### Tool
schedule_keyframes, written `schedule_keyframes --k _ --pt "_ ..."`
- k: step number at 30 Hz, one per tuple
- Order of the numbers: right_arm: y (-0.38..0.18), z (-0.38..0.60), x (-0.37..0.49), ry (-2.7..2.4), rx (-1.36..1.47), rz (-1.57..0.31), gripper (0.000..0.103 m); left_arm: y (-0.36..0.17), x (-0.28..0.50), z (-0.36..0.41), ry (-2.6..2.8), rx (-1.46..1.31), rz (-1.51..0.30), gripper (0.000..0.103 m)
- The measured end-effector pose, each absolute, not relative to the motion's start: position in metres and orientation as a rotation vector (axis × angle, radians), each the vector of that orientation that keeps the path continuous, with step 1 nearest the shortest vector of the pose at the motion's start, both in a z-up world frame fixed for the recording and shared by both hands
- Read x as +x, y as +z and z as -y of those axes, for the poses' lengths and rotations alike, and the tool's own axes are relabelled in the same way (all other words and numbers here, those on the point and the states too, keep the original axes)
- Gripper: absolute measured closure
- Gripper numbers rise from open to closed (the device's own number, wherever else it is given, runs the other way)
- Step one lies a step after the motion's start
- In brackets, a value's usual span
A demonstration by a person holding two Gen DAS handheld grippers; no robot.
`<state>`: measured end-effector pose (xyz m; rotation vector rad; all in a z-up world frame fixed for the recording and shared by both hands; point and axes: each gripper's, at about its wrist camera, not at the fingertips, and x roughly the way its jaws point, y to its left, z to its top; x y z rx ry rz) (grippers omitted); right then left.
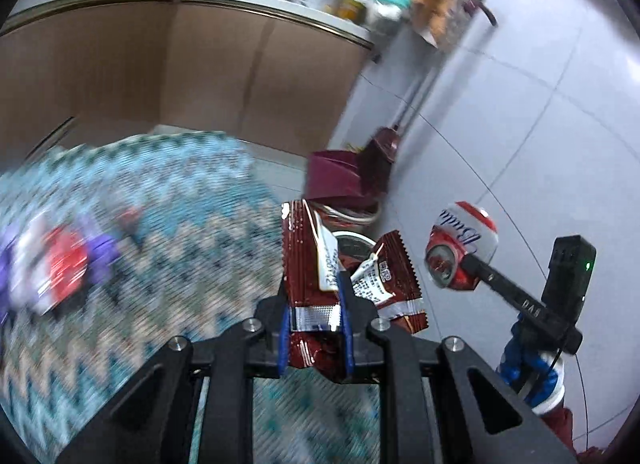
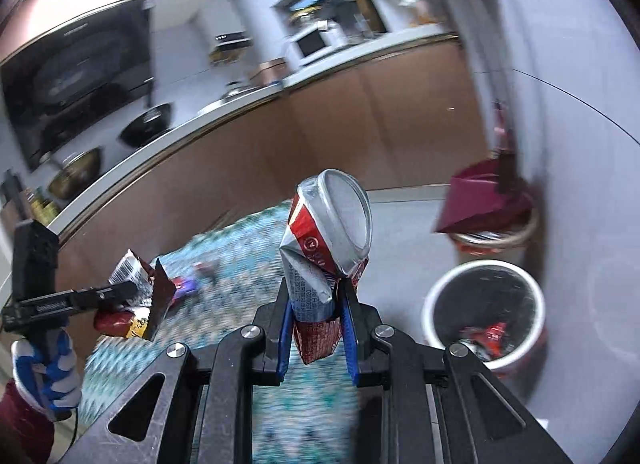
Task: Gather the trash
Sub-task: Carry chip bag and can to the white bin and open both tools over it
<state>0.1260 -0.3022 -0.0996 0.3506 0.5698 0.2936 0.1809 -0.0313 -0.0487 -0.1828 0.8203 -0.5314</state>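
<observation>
My left gripper (image 1: 316,316) is shut on a dark red snack wrapper (image 1: 308,260), held above a teal zigzag rug (image 1: 168,200). My right gripper (image 2: 318,316) is shut on a crushed red and white beer can (image 2: 328,240). The can (image 1: 464,246) and the right gripper also show in the left wrist view at the right. The wrapper (image 2: 140,288) and the left gripper show at the left of the right wrist view. A white trash bin (image 2: 532,296) with red trash inside stands on the floor to the lower right of the can.
More litter, red and purple (image 1: 60,264), lies on the rug at the left. A maroon dustpan (image 2: 484,196) and broom stand behind the bin. Brown kitchen cabinets (image 2: 360,124) with a white counter run along the back. Grey tile floor (image 1: 540,144) lies to the right.
</observation>
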Motion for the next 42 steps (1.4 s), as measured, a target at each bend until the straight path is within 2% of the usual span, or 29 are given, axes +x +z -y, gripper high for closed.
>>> schedule_keyframes --k 4,11,20,23,25,27,30,35,42 --pt "-0.125 0.334 0.144 0.201 0.376 -0.600 0.083 -0.060 0.227 0.103 -0.578 -0.126 -0.866 0.084" --pt "-0.175 0.383 0.187 0.114 0.429 -0.666 0.083 -0.119 0.309 0.218 -0.600 -0.041 -0.983 0.084" --pt "-0.223 0.416 0.238 0.050 0.431 -0.742 0.083 -0.201 0.378 0.294 -0.562 0.015 -1.103 0.080" --pt "-0.239 0.419 0.250 0.020 0.404 -0.759 0.082 -0.222 0.395 0.310 -0.558 0.012 -1.136 0.072" --pt "-0.252 0.423 0.259 -0.003 0.395 -0.784 0.072 -0.235 0.405 0.314 -0.574 -0.022 -1.175 0.059" --pt "-0.261 0.426 0.260 -0.025 0.387 -0.804 0.072 -0.244 0.408 0.318 -0.587 -0.033 -1.196 0.055" --pt "-0.271 0.428 0.257 -0.047 0.382 -0.827 0.072 -0.246 0.409 0.322 -0.613 -0.036 -1.195 0.055" --pt "-0.264 0.420 0.239 -0.051 0.370 -0.833 0.064 -0.221 0.394 0.311 -0.645 -0.069 -1.129 0.055" --pt "-0.217 0.389 0.213 -0.031 0.317 -0.766 0.058 -0.160 0.351 0.274 -0.640 -0.122 -0.964 0.055"
